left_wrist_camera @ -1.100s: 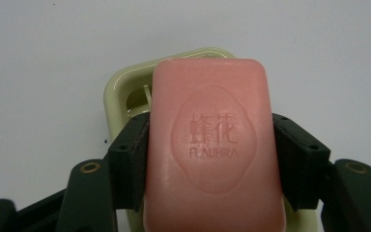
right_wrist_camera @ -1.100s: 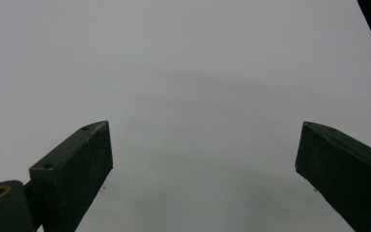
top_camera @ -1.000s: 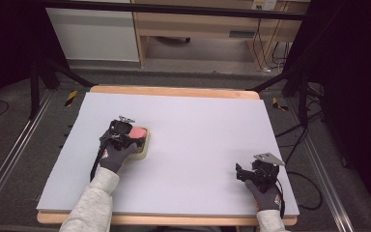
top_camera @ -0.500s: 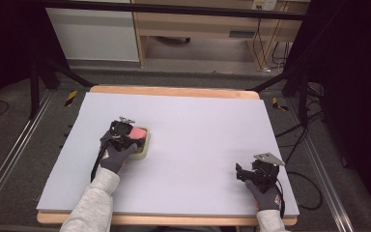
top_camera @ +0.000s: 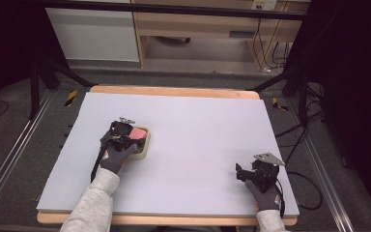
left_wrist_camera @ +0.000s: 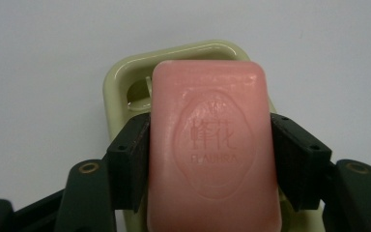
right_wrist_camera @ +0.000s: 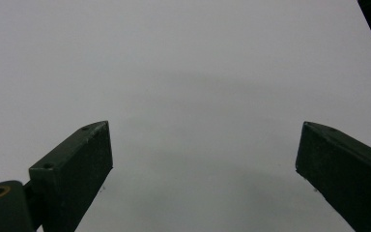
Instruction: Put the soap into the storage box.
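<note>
Left gripper [left_wrist_camera: 211,145] jaws just easing apart, pads flanking pink embossed soap bar [left_wrist_camera: 212,145] | soap over pale green plastic dish [left_wrist_camera: 125,77] at table's nine o'clock | step: release | next: lift clear | right gripper [top_camera: 251,175] open, idle

The left gripper [left_wrist_camera: 211,137] has just been easing its jaws a little wider, with the pink soap [left_wrist_camera: 212,145] between them over the soap dish [left_wrist_camera: 125,72]; its pads sit against the bar's sides.
</note>
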